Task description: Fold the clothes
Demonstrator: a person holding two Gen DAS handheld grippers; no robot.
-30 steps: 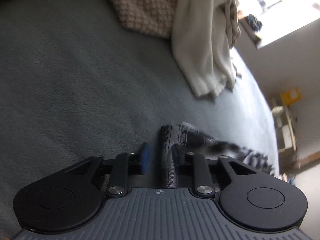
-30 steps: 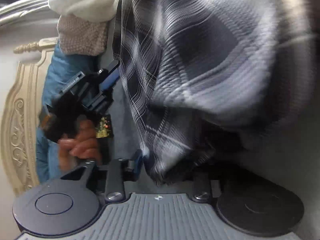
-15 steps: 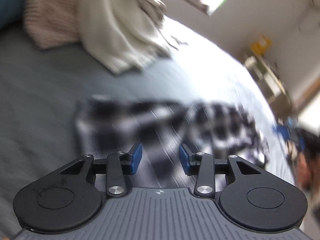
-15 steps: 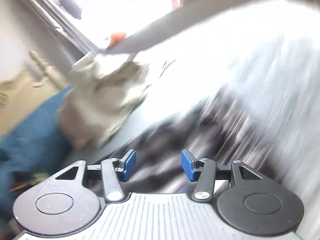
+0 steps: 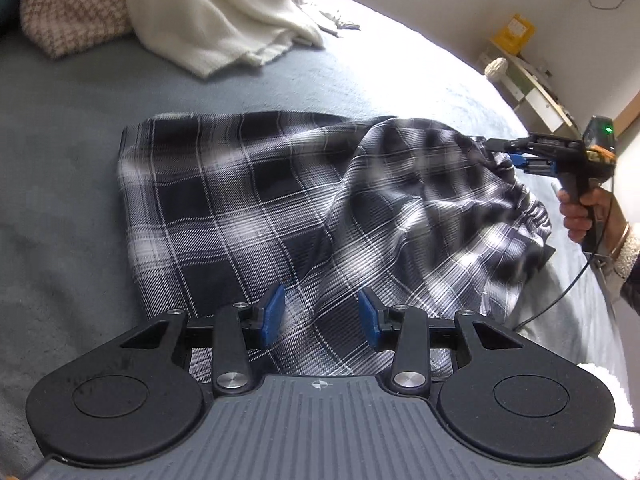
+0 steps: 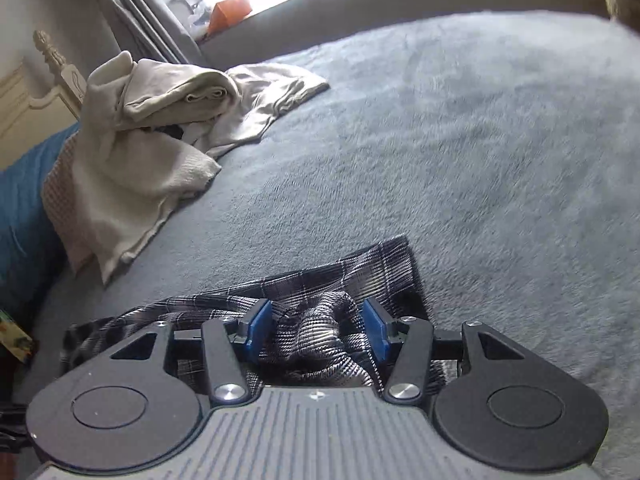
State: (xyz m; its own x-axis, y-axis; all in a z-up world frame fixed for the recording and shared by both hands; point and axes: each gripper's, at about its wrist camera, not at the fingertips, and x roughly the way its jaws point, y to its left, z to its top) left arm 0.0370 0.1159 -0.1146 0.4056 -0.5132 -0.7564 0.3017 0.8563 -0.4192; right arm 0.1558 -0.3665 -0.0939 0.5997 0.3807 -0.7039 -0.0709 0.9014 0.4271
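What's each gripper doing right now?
Left gripper: jaws open, holding nothing, above the plaid garment.
Right gripper: jaws open, bunched plaid cloth between them, not pinched.

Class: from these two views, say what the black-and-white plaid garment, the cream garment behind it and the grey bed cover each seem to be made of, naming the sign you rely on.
Black-and-white plaid garment: thin woven cloth, probably cotton or flannel, matt; fine diagonal ribbing shows and it drapes in soft folds.
Cream garment: looks like a soft knit, matt; thick rounded folds, ribbed hem.
Grey bed cover: seemingly plush fleece; short fuzzy nap with brushed streaks.
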